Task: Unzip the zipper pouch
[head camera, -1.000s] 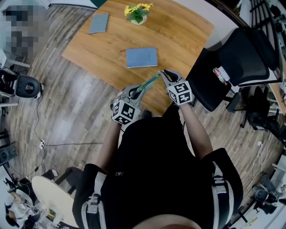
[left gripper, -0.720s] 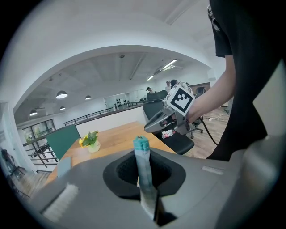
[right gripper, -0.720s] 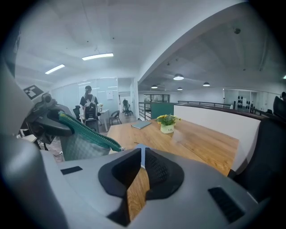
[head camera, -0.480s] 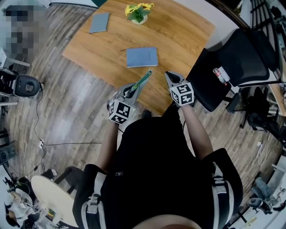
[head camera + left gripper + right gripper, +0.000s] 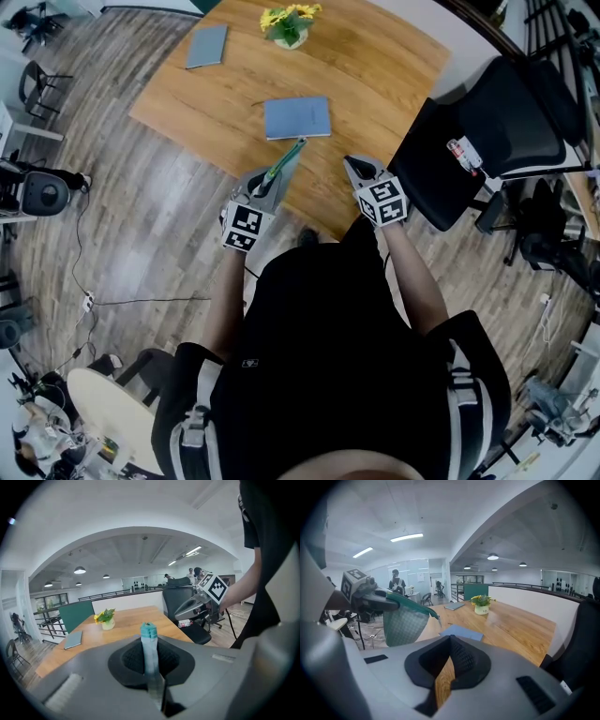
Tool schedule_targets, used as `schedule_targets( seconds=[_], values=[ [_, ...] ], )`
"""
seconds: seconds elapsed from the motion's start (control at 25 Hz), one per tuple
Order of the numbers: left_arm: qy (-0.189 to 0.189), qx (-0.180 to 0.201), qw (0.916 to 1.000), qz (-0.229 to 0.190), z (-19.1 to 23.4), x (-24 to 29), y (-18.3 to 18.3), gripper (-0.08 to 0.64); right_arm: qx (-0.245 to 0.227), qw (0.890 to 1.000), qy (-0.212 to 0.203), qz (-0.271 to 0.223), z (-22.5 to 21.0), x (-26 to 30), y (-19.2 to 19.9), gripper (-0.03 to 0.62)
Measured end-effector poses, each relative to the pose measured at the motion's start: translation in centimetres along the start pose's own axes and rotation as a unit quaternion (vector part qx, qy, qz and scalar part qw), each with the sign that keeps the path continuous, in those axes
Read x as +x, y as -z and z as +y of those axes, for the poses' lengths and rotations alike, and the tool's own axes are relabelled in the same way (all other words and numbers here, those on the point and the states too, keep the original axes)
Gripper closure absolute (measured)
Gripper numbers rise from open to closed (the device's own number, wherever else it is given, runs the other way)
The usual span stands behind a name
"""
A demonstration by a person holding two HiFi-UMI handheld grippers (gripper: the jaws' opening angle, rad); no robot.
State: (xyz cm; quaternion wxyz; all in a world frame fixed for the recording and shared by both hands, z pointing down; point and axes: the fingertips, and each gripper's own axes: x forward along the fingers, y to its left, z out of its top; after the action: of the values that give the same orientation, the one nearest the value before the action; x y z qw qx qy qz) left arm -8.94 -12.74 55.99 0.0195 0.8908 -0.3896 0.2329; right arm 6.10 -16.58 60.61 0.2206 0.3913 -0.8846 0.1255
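The zipper pouch (image 5: pixel 284 161) is green mesh with a teal zipper edge. My left gripper (image 5: pixel 263 186) is shut on one end of it and holds it in the air over the table's near edge. The left gripper view shows the pouch (image 5: pixel 149 641) edge-on, standing up between the pads. In the right gripper view the pouch (image 5: pixel 400 619) hangs from the left gripper (image 5: pixel 370 597), with its zipper pull (image 5: pixel 439 619) dangling at the free end. My right gripper (image 5: pixel 350 165) is shut on nothing, a short way right of the pouch and apart from it.
The wooden table (image 5: pixel 375 66) carries a blue notebook (image 5: pixel 297 118), a second notebook (image 5: pixel 207 48) at the far left and a pot of yellow flowers (image 5: pixel 289 26). A black chair (image 5: pixel 487 141) stands right of the right gripper. Wood floor lies to the left.
The right gripper was at the pouch's free end; it has come off and shut. The left gripper has carried the pouch leftward, away from the right one, and rolled it.
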Motion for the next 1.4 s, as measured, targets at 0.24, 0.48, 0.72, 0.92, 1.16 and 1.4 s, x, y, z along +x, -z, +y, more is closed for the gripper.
schedule_targets(
  seconds=[0.24, 0.48, 0.72, 0.92, 1.16, 1.4],
  values=[
    [-0.004, -0.007, 0.9999, 0.006, 0.7, 0.2, 0.7, 0.555, -0.006, 1.0, -0.003, -0.001, 0.6, -0.4, 0.2, 0.59],
    [-0.006, -0.02, 0.9998, 0.007, 1.1, 0.5, 1.0, 0.555, -0.009, 1.0, -0.008, 0.011, 1.1, -0.5, 1.4, 0.591],
    [-0.007, -0.027, 0.9996, 0.008, 1.0, 0.9, 1.2, 0.555, -0.007, 1.0, -0.004, 0.021, 0.8, -0.7, 2.2, 0.591],
    [-0.004, -0.035, 0.9993, 0.01, 1.2, 1.3, 1.4, 0.555, -0.006, 1.0, -0.003, 0.023, 0.6, -0.5, 2.2, 0.591],
    [0.002, -0.042, 0.9991, 0.009, 1.2, 2.2, 0.9, 0.555, -0.003, 1.0, 0.005, 0.024, -0.4, -1.0, 2.1, 0.591],
    [0.004, -0.05, 0.9987, 0.004, 1.3, 3.2, 0.4, 0.555, 0.0, 1.0, 0.012, 0.028, -1.6, -1.3, 2.4, 0.591]
  ],
)
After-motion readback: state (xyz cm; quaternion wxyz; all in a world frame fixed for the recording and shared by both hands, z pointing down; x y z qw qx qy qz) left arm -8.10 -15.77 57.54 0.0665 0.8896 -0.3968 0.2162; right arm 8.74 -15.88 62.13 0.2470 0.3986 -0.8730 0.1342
